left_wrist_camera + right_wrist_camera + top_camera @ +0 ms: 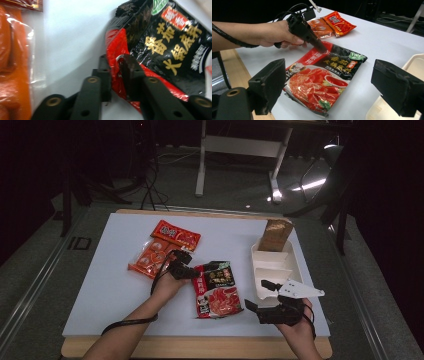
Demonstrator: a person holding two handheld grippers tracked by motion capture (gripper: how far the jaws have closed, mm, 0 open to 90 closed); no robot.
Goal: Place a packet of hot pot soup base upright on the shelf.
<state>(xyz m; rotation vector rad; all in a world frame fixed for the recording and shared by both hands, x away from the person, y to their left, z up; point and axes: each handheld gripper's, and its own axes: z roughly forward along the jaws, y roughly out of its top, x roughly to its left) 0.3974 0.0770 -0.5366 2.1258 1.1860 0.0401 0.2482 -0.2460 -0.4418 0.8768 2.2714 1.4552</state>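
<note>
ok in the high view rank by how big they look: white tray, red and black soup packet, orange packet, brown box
1. white tray
2. red and black soup packet and orange packet: too close to rank
3. brown box, smallest, though it sits farthest from the camera

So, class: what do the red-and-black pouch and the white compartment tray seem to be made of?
Red-and-black pouch: glossy printed plastic film, judging by its shine and creases; the left gripper pinches its edge. White tray: matte, thin-walled, probably moulded plastic or pulp; hard to tell.
</note>
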